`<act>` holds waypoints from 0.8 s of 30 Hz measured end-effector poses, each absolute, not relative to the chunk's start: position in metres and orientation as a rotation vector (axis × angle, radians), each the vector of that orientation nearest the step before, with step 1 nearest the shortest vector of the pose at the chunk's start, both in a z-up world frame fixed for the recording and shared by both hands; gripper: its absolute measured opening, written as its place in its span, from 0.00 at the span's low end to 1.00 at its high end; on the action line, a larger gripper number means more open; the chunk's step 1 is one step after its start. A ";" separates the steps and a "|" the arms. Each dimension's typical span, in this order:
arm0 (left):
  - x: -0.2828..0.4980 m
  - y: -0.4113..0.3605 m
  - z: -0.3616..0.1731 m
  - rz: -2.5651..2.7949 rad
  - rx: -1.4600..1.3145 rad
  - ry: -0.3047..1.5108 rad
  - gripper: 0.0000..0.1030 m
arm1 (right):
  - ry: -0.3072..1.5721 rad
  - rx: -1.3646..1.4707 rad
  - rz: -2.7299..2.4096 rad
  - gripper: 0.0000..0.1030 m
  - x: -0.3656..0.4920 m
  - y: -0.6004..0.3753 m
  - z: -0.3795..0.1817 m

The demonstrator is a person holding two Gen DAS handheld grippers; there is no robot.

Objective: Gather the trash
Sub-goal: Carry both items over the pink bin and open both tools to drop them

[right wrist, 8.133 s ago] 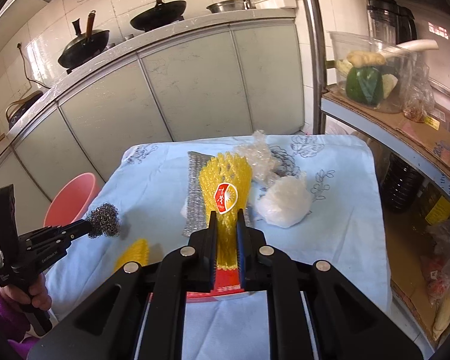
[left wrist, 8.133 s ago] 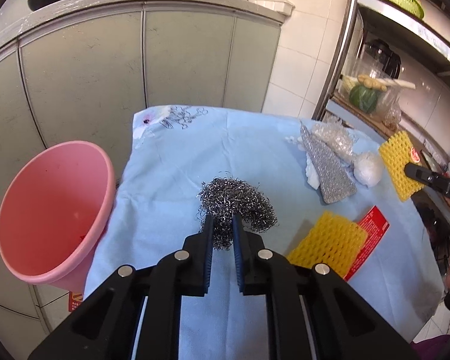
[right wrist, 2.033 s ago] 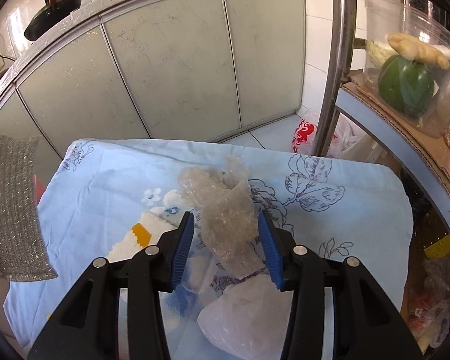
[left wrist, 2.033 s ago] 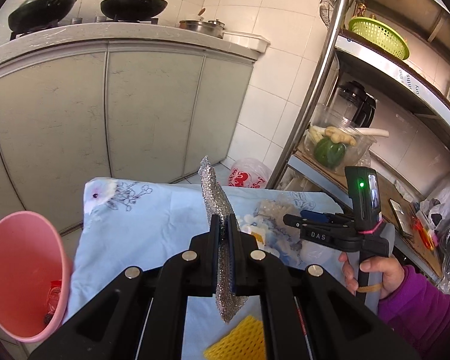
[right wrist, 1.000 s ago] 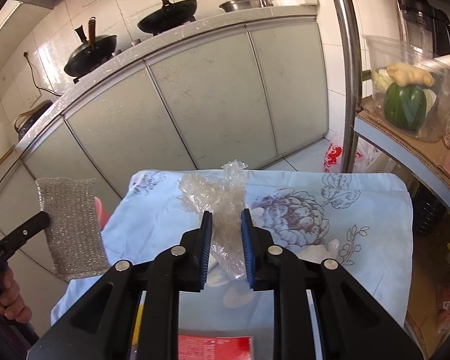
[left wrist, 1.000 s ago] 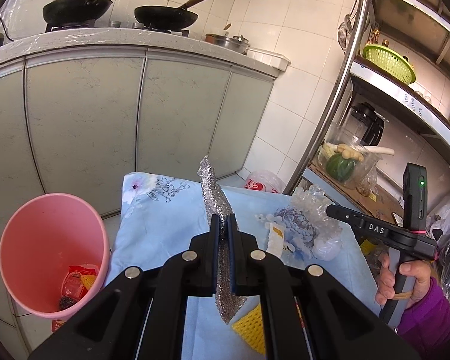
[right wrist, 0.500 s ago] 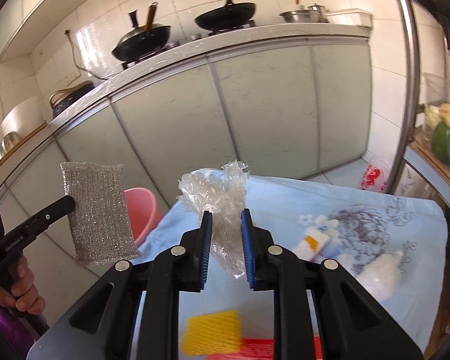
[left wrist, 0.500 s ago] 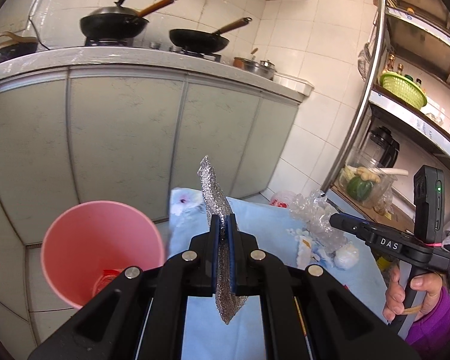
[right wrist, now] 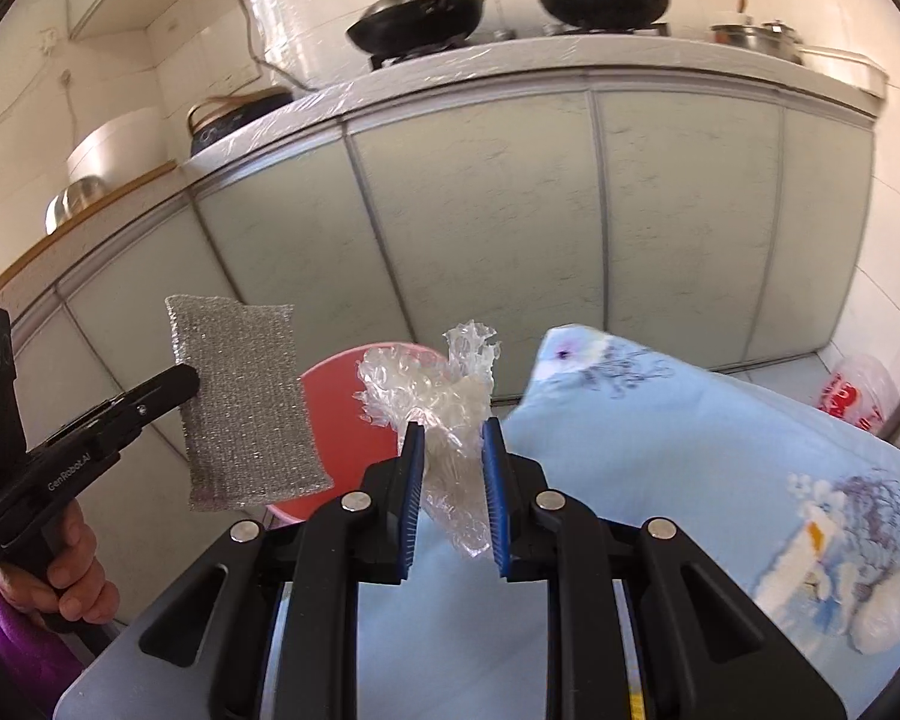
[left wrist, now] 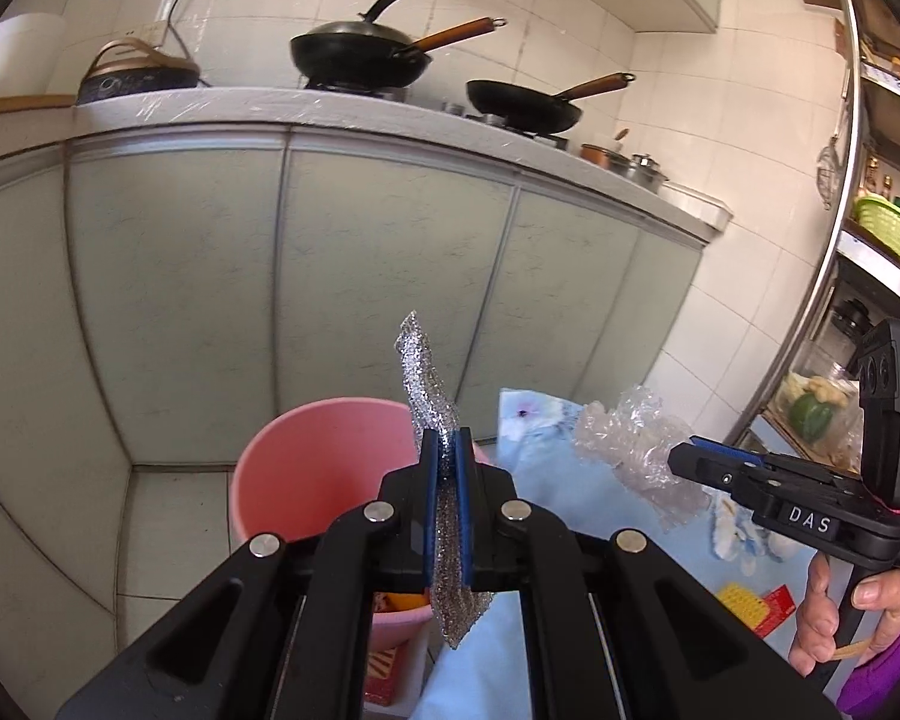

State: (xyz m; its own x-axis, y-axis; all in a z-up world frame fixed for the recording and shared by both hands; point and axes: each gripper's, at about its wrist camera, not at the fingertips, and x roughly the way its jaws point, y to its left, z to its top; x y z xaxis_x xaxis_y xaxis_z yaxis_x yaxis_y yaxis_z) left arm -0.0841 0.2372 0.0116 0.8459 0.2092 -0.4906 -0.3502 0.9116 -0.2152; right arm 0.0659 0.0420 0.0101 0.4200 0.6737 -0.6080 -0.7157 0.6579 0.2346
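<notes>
Both hands have swung over from the table toward the pink bin. The left gripper pinches the silver scrub pad; the right gripper squeezes the bubble wrap. Dropping comes next, I think.

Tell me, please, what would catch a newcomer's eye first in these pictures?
Probably the two raised pieces of trash: a flat silver mesh scouring pad clamped in the left gripper, and crumpled clear bubble wrap in the right gripper. Beyond both stands the round pink plastic bin, beside the blue floral tablecloth.
</notes>
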 end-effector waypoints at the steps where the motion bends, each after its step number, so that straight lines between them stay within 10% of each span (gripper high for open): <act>1: -0.085 0.240 0.008 0.312 -0.306 0.484 0.05 | 0.742 -0.076 0.885 0.19 0.065 0.052 0.006; 24: -0.064 0.286 -0.056 0.426 -0.336 0.619 0.06 | 0.891 -0.211 0.936 0.20 0.062 0.158 -0.053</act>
State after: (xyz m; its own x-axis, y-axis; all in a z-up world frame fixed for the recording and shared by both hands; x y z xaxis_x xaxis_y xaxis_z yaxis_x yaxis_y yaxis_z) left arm -0.0637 0.2856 -0.0557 0.7335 0.2811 -0.6188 -0.4775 0.8610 -0.1749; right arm 0.0622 0.1578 -0.0529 0.2780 0.6096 -0.7424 -0.7717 0.6019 0.2052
